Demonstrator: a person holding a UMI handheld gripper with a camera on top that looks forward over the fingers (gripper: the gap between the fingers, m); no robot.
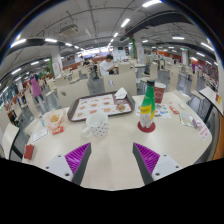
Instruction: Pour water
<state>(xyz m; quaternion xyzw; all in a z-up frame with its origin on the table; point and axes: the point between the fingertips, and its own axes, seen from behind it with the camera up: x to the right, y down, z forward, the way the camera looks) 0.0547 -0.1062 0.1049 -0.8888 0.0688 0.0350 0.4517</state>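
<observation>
Gripper view shows a round table (pixel 110 150) with a snack cup (pixel 55 120) near its left edge, a white mug (pixel 97 125) at centre, a tray (pixel 100 105) behind it, then a green bottle (pixel 147 105) toward the right. The gripper (pixel 112 160) hangs spread and empty, well short of both. This looks like the approach step; next comes closing on the bottle.
</observation>
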